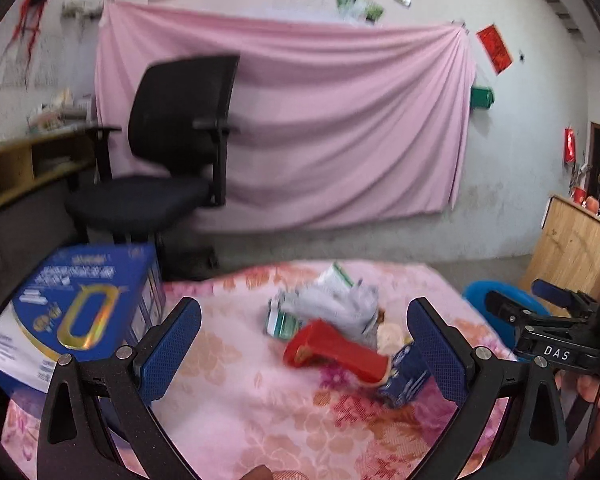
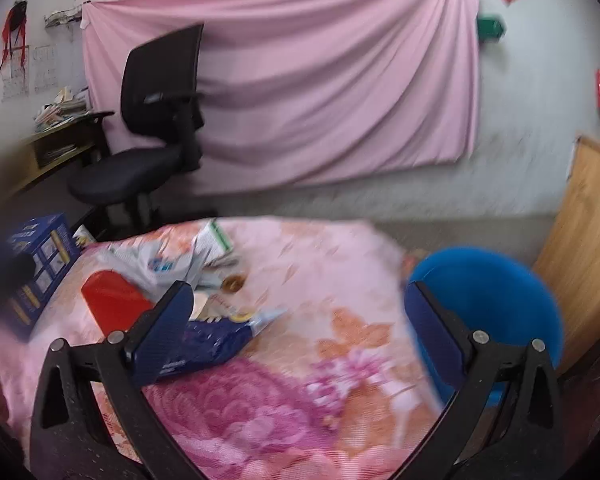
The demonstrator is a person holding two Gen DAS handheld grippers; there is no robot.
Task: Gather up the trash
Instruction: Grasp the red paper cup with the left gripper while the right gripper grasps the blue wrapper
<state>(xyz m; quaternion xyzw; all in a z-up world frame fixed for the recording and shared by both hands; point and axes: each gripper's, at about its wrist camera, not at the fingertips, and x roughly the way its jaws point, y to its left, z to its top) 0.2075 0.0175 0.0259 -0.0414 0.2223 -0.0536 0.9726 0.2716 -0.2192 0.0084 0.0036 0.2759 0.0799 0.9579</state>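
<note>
Left gripper (image 1: 306,354) was wide open, blue pads well apart, holding nothing, hovering over the pink floral cloth-covered table (image 1: 236,420). Right gripper (image 2: 298,326) was equally wide open and empty; its left finger pad (image 2: 162,334) sat in front of the dark blue foil wrapper (image 2: 216,344), contact can't be told from the blur.

Going left to right on the table: one large blue carton with a gold ring print (image 1: 74,312) at the left edge, then the trash pile mid-table. Pile count: one crumpled white-grey plastic bag (image 1: 340,304), one small green-white packet (image 1: 282,322) just beside it, one red plastic sleeve-shaped wrapper (image 1: 336,350) lying tilted, one dark blue foil wrapper touching its right end, one pale round piece (image 1: 390,336) behind them. Smaller scraps were too blurred to count.

One round blue plastic bin (image 2: 496,304) stood off the right table edge, lower than the tabletop; its contents weren't visible.

One black mesh office chair (image 1: 168,148) stood behind, in front of one pink sheet hung on the wall (image 1: 340,120)
</note>
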